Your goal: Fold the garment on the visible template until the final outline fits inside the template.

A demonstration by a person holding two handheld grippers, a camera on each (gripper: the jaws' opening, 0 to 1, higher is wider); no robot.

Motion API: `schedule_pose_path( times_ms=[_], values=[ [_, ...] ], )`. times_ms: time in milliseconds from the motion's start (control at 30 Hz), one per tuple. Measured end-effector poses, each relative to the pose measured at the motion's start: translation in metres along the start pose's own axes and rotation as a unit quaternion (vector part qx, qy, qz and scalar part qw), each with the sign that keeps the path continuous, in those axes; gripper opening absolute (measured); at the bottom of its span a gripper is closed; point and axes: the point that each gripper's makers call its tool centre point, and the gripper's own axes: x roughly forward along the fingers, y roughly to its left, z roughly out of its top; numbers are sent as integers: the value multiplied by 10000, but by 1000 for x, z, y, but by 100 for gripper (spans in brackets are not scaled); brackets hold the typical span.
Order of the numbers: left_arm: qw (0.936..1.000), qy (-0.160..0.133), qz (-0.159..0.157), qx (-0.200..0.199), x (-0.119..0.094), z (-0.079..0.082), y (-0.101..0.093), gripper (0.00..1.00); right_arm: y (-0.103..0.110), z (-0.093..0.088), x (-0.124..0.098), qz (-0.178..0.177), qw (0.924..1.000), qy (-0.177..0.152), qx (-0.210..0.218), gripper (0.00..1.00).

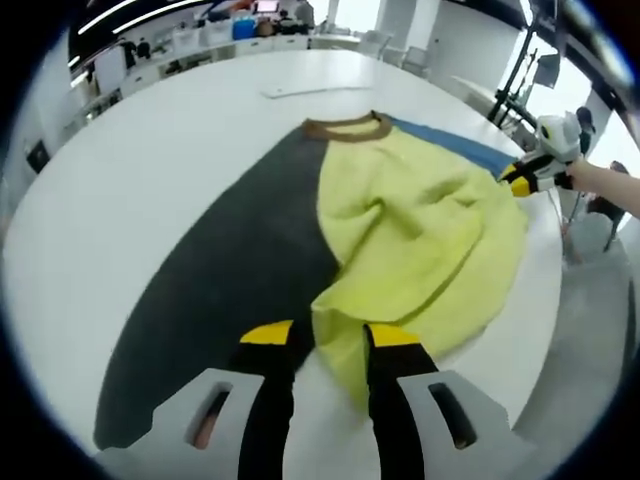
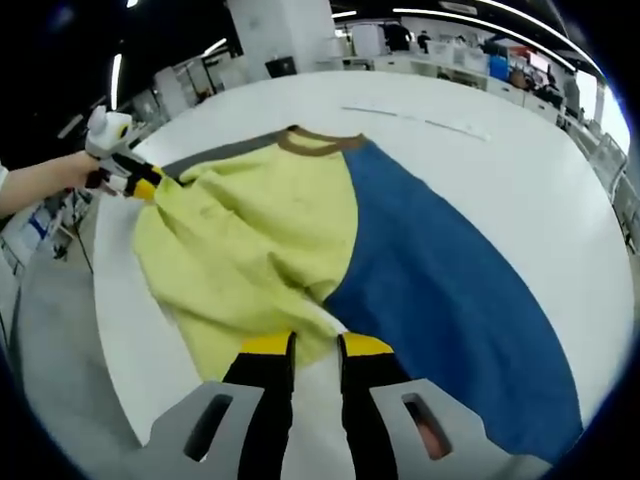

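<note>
Pinching the yellow garment (image 1: 420,240) at opposite edges, the left gripper (image 1: 320,345) and right gripper (image 2: 315,350) hold it mid-frame over the mat (image 2: 450,280) for folding.

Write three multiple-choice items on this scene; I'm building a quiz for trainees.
1. The garment lies on: A a table; B a chair; C the floor.
2. The collar is: A red; B brown; C white.
3. The yellow cloth is: A flat; B rumpled; C rolled up.
Answers: A, the white tabletop spreads all around the garment; B, the band at the neck is brown; B, creases and folds run across the yellow cloth.
</note>
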Motion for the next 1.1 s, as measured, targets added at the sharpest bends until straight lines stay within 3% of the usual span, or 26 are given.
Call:
schedule_pose_path(
  times_ms=[333,500,1100],
  values=[
    [10000,-20,22,23,3,3,2,14,-2,-1,1,-36,9999,26,-105,11],
    [9999,40,168,-7,4,1,8,3,-3,1,0,-91,9997,-8,-238,5],
    [9997,-36,208,-109,-3,6,7,2,-4,3,-7,-139,9991,-47,-389,4]
  ],
)
